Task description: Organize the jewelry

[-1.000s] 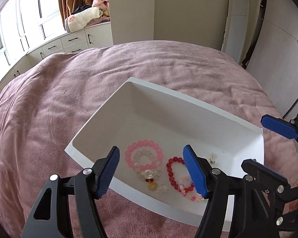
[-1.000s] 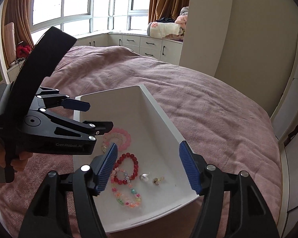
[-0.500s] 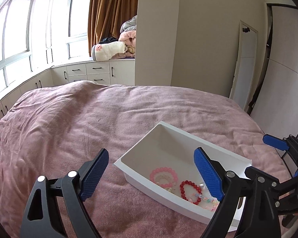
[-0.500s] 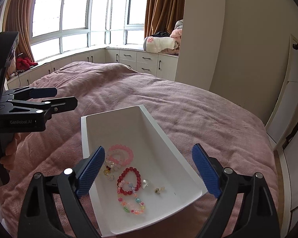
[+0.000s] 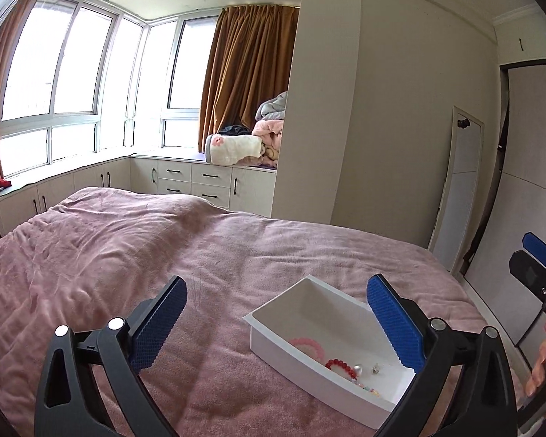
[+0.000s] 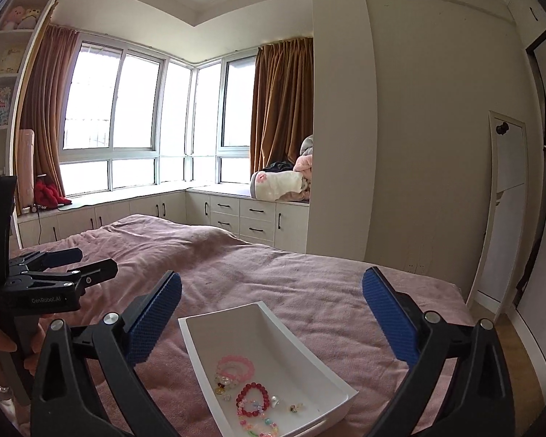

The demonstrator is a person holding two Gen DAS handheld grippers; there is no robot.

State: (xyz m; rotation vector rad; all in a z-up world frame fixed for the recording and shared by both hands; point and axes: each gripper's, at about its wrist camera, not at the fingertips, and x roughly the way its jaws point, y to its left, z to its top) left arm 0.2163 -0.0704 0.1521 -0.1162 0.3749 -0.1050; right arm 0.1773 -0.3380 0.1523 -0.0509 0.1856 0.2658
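Note:
A white tray [image 5: 311,327] [image 6: 200,349] rests on a pink bedspread. In it lie a pink bead bracelet [image 6: 235,365] [image 5: 309,346], a red bead bracelet [image 6: 252,400] [image 5: 340,366], a multicoloured bead bracelet [image 6: 260,425] and small earrings [image 6: 295,407] [image 5: 375,368]. My left gripper [image 5: 276,318] is open and empty, held above and behind the tray; it also shows in the right wrist view [image 6: 80,260]. My right gripper [image 6: 271,313] is open and empty, raised over the tray.
The pink bedspread [image 5: 109,255] [image 6: 309,291] covers a wide bed. White cabinets [image 6: 236,218] and a window seat with folded blankets [image 5: 244,147] stand behind it. A wall pillar [image 6: 340,145] and a narrow door [image 6: 502,211] are at the right.
Both grippers have risen and pulled back from the tray, which now looks smaller and lower in both views. The jewellery has stayed in the tray.

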